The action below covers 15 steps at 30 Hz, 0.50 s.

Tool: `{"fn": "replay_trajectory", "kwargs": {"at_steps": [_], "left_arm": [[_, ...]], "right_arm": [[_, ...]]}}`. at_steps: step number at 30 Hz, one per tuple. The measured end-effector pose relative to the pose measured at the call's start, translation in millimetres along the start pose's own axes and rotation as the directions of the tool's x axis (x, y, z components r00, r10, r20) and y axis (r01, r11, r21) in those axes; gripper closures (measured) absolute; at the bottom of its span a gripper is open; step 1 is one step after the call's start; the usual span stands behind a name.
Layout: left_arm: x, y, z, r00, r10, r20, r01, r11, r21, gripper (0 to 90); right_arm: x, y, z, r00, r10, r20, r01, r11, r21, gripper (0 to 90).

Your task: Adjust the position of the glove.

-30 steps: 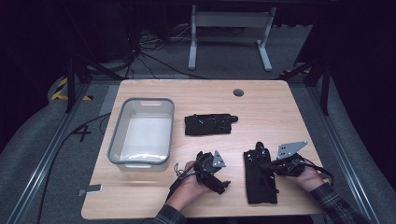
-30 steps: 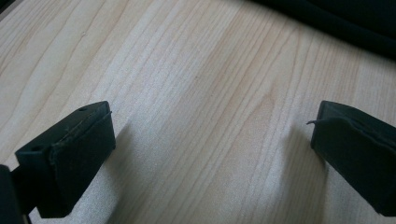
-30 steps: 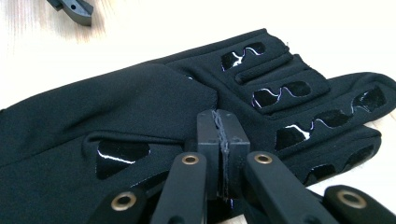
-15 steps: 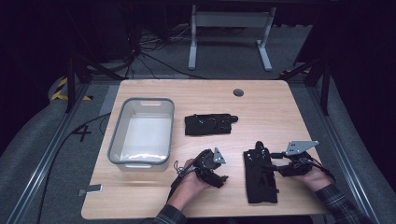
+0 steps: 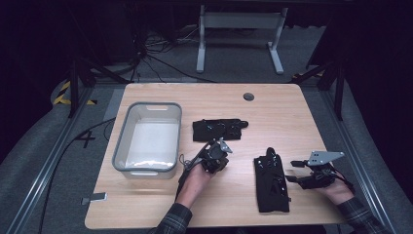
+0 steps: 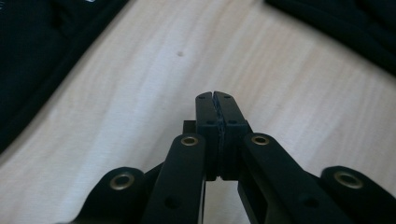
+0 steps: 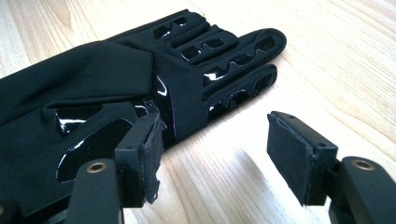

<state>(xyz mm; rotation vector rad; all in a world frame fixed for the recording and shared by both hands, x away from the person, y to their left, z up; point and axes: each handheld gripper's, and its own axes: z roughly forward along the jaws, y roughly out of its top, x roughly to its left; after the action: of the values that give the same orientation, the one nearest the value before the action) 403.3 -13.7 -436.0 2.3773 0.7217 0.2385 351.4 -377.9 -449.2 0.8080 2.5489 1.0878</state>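
A grey plastic bin (image 5: 147, 141) with a pale, bare floor sits at the left of the wooden table (image 5: 292, 117). A small round dark disc (image 5: 249, 96) lies near the table's far edge. Beyond the table stands a pale metal stand (image 5: 238, 36) on grey carpet, with black cables (image 5: 160, 61) trailing across the floor beside yellow-and-black hazard tape (image 5: 65, 92).

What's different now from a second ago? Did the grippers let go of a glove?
The right gripper has drawn back to the right, off the near glove; its jaws have just been opening and stand apart with nothing between them. The left gripper has shifted toward the far glove; its jaws have just closed, empty. Both gloves and the grey bin lie where they were.
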Motion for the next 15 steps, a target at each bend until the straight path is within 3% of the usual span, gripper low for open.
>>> {"fn": "replay_trajectory", "kwargs": {"at_steps": [3, 8, 15], "left_arm": [[8.8, 7.2, -1.0, 0.9993, -0.017, -0.033, 0.017, 0.9998, 0.013, 89.9], [23.0, 20.8, 1.5, 0.9965, -0.060, -0.059, 0.059, 0.9982, -0.012, 89.9], [36.2, 39.7, 17.3, 0.9920, -0.071, -0.105, 0.069, 0.9975, -0.016, 90.0]], "right_arm": [[-0.2, -1.4, -0.9, 1.0000, -0.002, 0.003, 0.002, 1.0000, -0.001, 36.8], [-0.6, -2.9, -2.3, 1.0000, -0.001, 0.005, 0.001, 1.0000, -0.002, 36.8], [-2.1, -4.5, -2.2, 1.0000, 0.008, 0.000, -0.008, 1.0000, -0.001, 36.7]]}}
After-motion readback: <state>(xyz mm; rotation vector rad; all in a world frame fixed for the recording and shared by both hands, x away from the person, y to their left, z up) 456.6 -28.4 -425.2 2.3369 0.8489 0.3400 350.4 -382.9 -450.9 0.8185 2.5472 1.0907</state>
